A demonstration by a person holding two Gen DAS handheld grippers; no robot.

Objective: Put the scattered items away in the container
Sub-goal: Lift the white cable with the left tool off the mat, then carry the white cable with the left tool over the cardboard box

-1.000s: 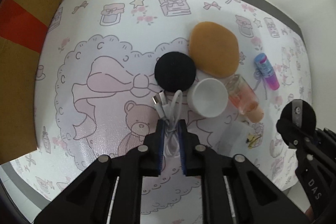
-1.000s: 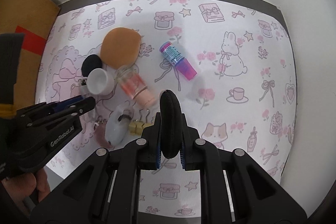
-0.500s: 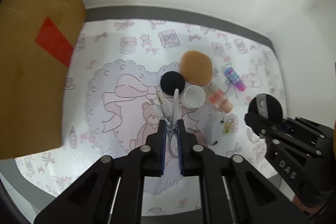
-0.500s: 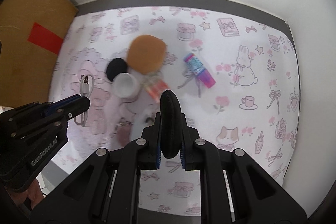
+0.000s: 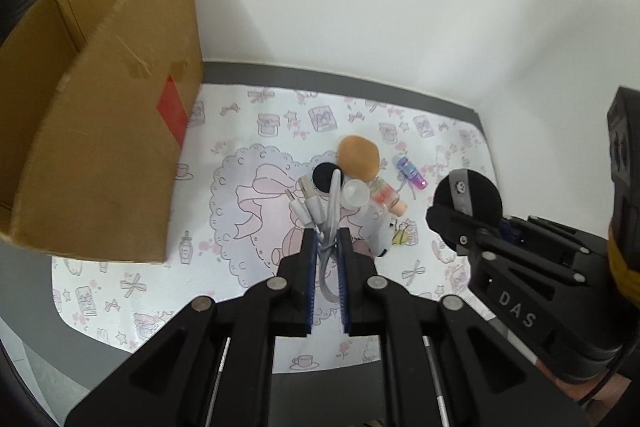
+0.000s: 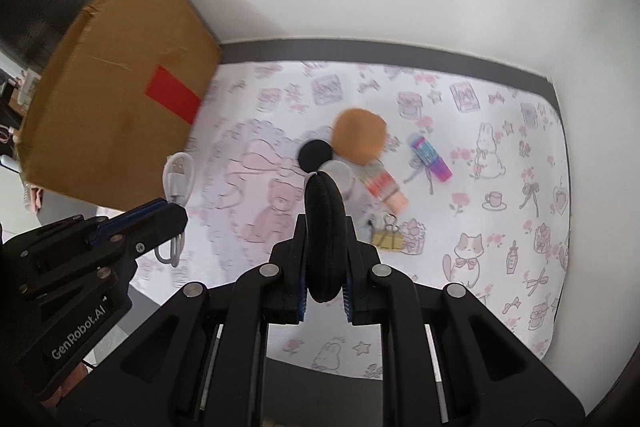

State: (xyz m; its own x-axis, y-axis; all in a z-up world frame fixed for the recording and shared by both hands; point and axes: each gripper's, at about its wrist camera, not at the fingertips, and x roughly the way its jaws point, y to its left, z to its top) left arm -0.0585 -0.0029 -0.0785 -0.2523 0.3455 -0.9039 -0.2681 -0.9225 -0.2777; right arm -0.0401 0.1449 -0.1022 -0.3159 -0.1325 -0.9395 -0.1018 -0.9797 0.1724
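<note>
Both grippers were loaded and raised above the table [image 5: 248, 75]: the left gripper [image 5: 325, 247] had its fingers pinching a white cable [image 5: 326, 211], and the right gripper [image 6: 325, 247] pinched a black round pad [image 6: 324, 235]. The cardboard box [image 5: 100, 131] stood at the far left. This looked like the carry step; next, each load needed swinging left over the box's open top before release. Several items lay on the mat [image 6: 500, 115].

The box [image 5: 100, 131] is matt brown cardboard with a glossy red tape patch. The cable [image 5: 326, 215] looks smooth white plastic, the black puff [image 6: 323, 231] soft and fuzzy. Both hand-held grippers are matt black plastic; the printed mat [image 6: 500, 227] seems smooth.
</note>
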